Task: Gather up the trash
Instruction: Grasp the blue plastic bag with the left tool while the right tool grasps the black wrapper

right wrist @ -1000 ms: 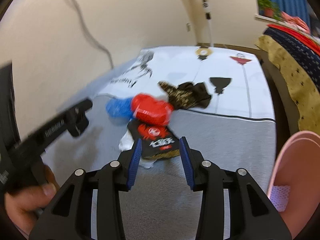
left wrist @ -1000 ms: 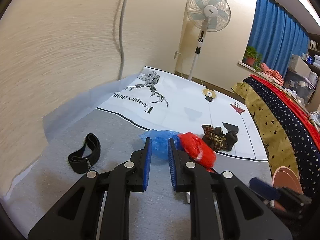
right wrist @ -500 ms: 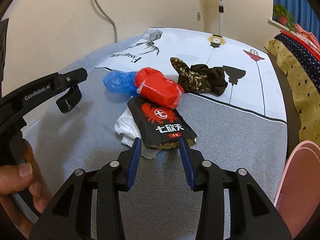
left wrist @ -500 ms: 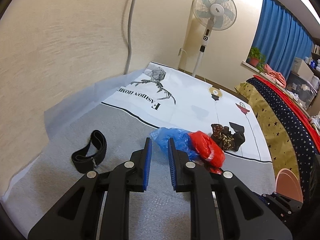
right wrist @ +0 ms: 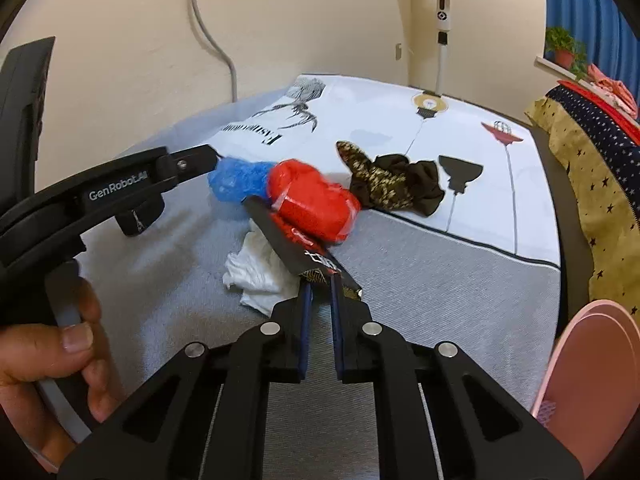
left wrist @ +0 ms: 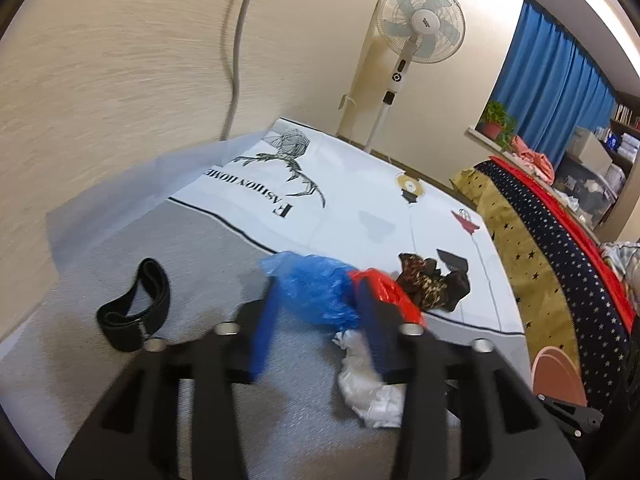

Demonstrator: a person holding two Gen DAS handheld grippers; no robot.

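Grey bed cover (right wrist: 420,280), black crab-print wrapper (right wrist: 304,252), glossy, tilted

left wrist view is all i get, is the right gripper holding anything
observer: Yes, the fingers of the right gripper are closing on a black snack packet's edge.
operator: where's that packet lying
observer: Tilted up over the white tissue, far end by the red bag.
operator: what's behind my camera
observer: A hand grips the handle of the left gripper; its fingers are opening around the blue bag.
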